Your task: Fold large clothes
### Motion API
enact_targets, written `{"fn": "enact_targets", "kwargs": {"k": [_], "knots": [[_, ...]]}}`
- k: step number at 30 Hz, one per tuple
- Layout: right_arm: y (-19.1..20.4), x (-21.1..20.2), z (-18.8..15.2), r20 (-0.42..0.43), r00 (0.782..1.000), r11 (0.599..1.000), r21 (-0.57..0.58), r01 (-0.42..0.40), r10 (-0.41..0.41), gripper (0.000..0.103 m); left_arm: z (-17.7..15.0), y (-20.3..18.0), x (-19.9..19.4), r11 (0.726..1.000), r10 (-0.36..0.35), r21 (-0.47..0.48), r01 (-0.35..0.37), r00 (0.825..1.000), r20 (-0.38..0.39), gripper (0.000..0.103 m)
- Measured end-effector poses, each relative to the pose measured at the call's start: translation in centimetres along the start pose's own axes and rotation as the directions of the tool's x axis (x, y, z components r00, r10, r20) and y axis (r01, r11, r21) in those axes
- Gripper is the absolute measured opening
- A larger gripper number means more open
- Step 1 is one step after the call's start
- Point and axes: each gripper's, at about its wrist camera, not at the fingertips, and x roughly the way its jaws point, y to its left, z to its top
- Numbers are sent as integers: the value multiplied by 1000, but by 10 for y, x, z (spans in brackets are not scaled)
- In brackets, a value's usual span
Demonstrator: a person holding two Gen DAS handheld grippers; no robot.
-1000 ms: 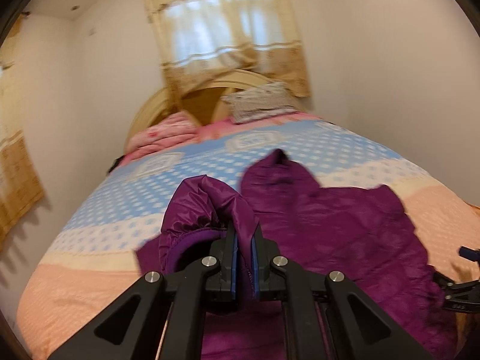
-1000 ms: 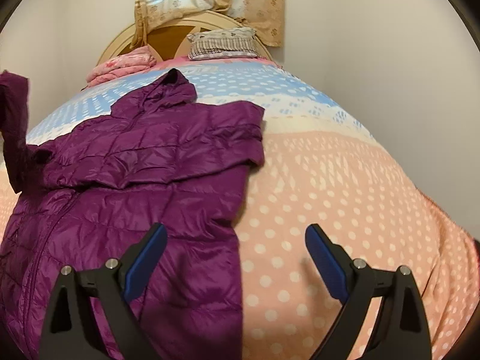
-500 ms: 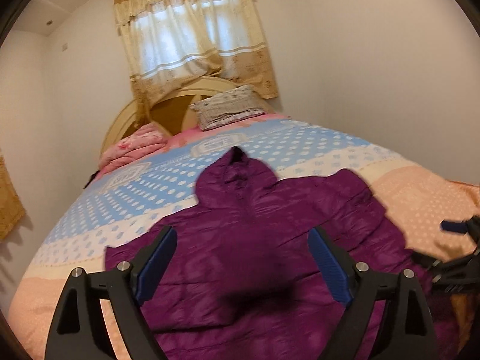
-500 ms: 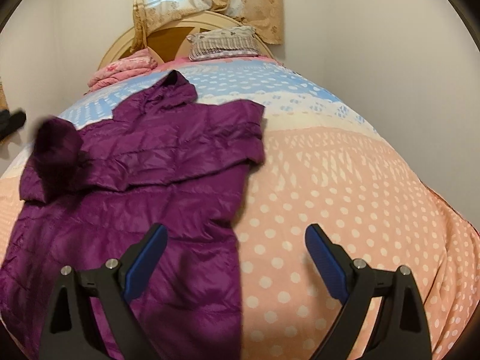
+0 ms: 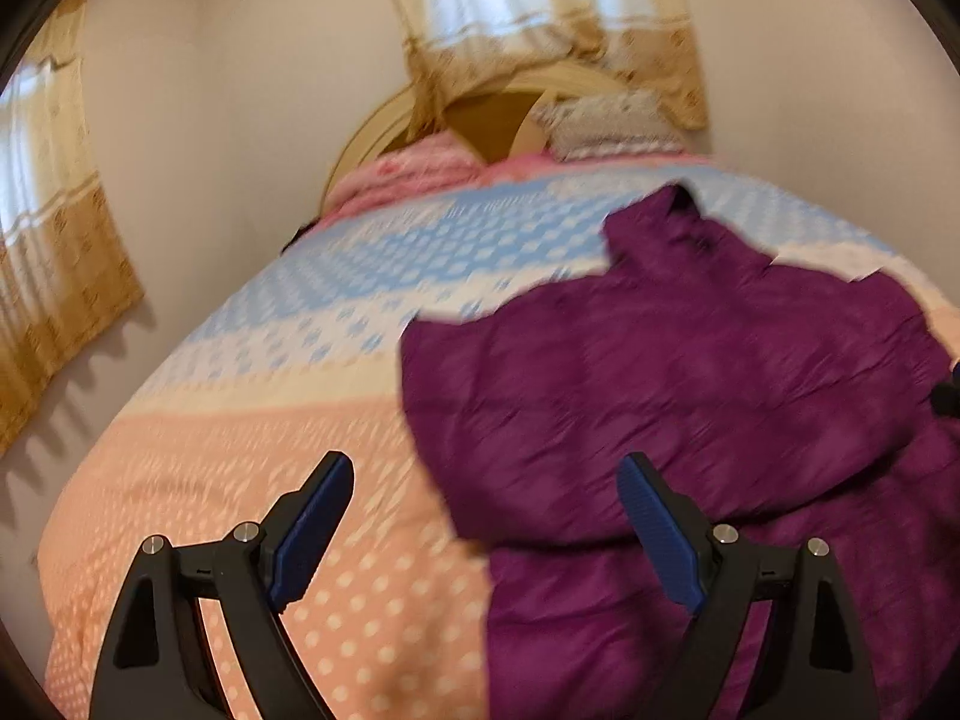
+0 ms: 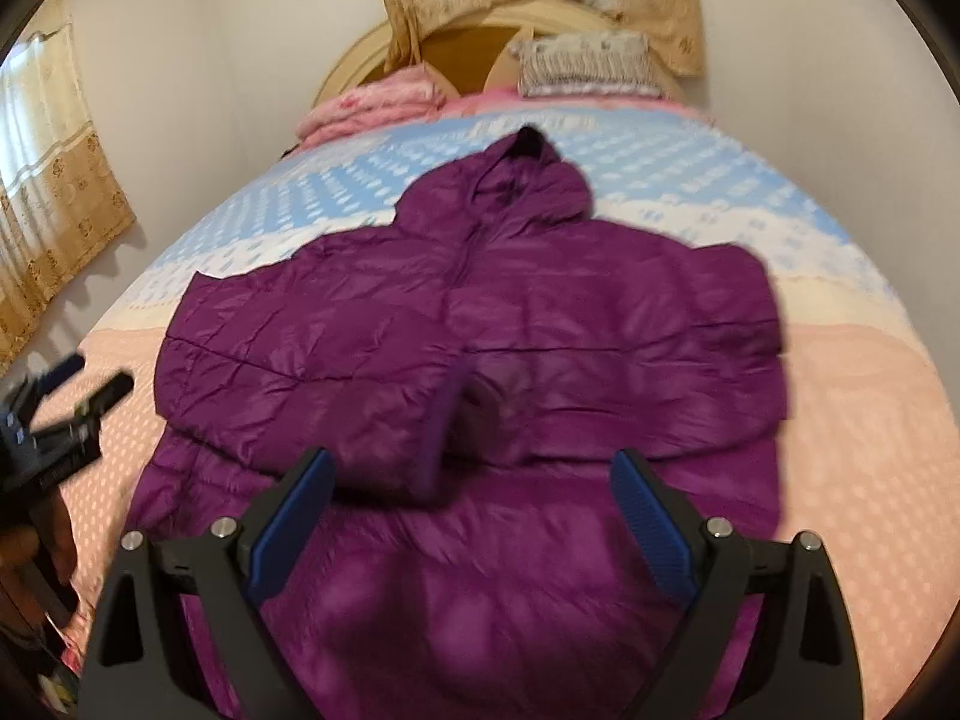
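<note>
A purple hooded puffer jacket lies front up on the bed, hood toward the headboard, both sleeves laid across its chest. My right gripper hovers open above the jacket's lower middle, nothing between its blue pads. My left gripper is open and empty over the jacket's left edge, with the peach bedspread under its left finger. In the right wrist view the left gripper shows at the far left, beside the jacket. The views are blurred by motion.
The bedspread is peach with white dots near me and blue and white farther off. A pink folded quilt and a striped pillow lie by the wooden headboard. Curtains hang on the left wall.
My left gripper opened and let go of the left sleeve, which now lies across the chest, then swung left and down. My right gripper moved left over the jacket's middle.
</note>
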Motion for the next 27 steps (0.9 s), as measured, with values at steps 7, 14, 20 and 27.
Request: {"fn": "enact_targets", "kwargs": {"k": [7,14,20,27], "knots": [[0,39,-4,-70,989,990,69,-124,129,11,-23,31,28,996,17,-86,-26,994,-111,90],[-23,-9,-8,42,999,999,36,-25,24,8,-23,42,35,995,33,-91,-44,992,-119,90],[-59,-25,-23,30,997,996,62,67,-69,8,-16,39,35,996,34,-81,-45,992,-123,90],[-78,-13,-30,-26,990,986,86,143,-142,15,-3,24,31,998,48,-36,-53,993,-111,90]]}}
